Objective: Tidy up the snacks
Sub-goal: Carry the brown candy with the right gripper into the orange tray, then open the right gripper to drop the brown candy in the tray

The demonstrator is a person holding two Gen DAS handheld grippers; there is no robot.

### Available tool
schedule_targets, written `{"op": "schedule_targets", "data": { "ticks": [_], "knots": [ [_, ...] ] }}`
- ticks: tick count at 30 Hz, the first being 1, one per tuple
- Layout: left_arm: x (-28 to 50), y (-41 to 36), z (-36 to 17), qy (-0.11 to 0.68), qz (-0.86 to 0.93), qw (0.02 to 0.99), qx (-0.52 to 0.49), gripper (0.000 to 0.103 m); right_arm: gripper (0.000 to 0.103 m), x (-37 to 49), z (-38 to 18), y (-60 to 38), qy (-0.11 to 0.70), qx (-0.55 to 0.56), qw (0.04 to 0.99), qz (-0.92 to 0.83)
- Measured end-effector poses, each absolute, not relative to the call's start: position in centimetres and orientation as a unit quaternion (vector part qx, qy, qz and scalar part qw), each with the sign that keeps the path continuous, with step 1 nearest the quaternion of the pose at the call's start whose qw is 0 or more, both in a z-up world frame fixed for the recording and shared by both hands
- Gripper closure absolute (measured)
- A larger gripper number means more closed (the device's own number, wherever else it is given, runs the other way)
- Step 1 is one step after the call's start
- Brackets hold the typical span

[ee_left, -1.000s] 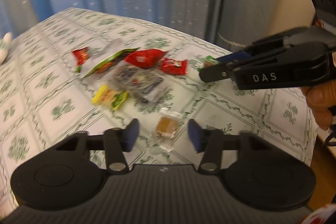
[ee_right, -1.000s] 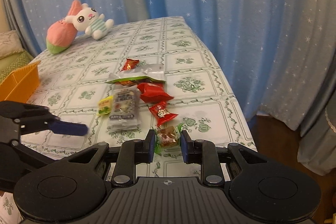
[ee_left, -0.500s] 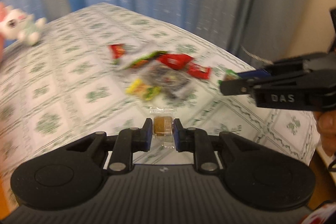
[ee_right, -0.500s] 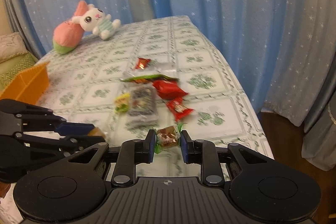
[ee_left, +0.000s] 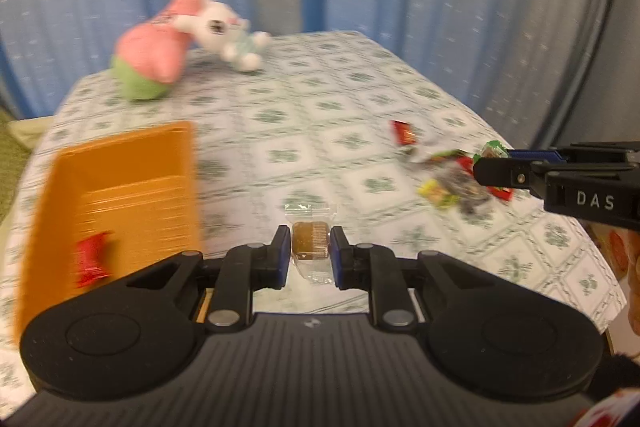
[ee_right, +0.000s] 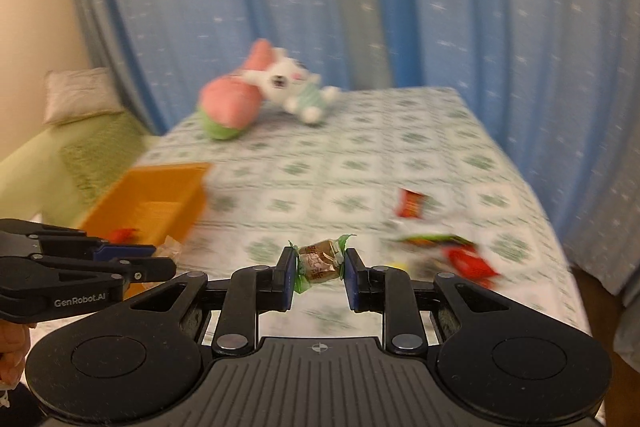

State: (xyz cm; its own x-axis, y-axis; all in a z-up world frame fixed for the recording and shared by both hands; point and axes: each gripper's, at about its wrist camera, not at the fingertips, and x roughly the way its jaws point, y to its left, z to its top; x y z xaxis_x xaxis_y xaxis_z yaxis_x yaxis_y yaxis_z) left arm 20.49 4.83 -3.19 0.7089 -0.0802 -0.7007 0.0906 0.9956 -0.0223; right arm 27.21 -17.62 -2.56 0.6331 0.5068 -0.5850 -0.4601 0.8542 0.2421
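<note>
My left gripper [ee_left: 310,245] is shut on a brown cookie in a clear wrapper [ee_left: 310,246], held above the table, to the right of the orange tray [ee_left: 120,163]. A red snack [ee_left: 90,259] lies in the tray. My right gripper [ee_right: 318,261] is shut on a brown candy with green wrapper ends [ee_right: 320,261], lifted above the table. It also shows at the right of the left wrist view [ee_left: 496,171]. A pile of loose snacks [ee_left: 448,179] lies on the table at the right [ee_right: 448,251]. A red packet [ee_right: 412,203] lies apart from it.
The table has a green-patterned cloth [ee_left: 320,115]. A pink and white plush toy [ee_left: 180,43] lies at its far side. Blue star curtains hang behind. A green sofa with a cushion [ee_right: 80,147] stands to the left. The table edge is close on the right.
Both grippers have swung left, away from the snack pile, each holding its snack. The orange tray and plush toy have come into the left wrist view.
</note>
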Motion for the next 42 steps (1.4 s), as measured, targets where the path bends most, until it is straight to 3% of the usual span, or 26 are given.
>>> {"op": "schedule_targets", "data": {
  "ticks": [16,30,33,37,42],
  "knots": [
    [17.0,18.9,-3.0,0.388,0.052,0.920,-0.032,0.085,0.078,25.8,-1.5,-1.8,0.343,0.007,0.867,0.361],
    [18.4,23.3,-6.0,0.396,0.062,0.914,-0.054,0.083,0.078,27.1,-4.2,4.0,0.368,-0.014,0.853,0.370],
    [18.2,23.7,-6.3,0.396,0.065,0.914,-0.055,0.069,0.078,27.4,-4.6,4.3,0.371,-0.015,0.852,0.369],
    [17.5,24.1,-6.2,0.397,0.071,0.914,-0.047,0.068,0.078,27.4,-4.8,4.5,0.374,-0.016,0.851,0.369],
    [16.3,24.4,-5.6,0.392,0.078,0.916,-0.041,0.059,0.078,27.2,-4.8,5.1,0.373,-0.017,0.850,0.373]
  ]
}}
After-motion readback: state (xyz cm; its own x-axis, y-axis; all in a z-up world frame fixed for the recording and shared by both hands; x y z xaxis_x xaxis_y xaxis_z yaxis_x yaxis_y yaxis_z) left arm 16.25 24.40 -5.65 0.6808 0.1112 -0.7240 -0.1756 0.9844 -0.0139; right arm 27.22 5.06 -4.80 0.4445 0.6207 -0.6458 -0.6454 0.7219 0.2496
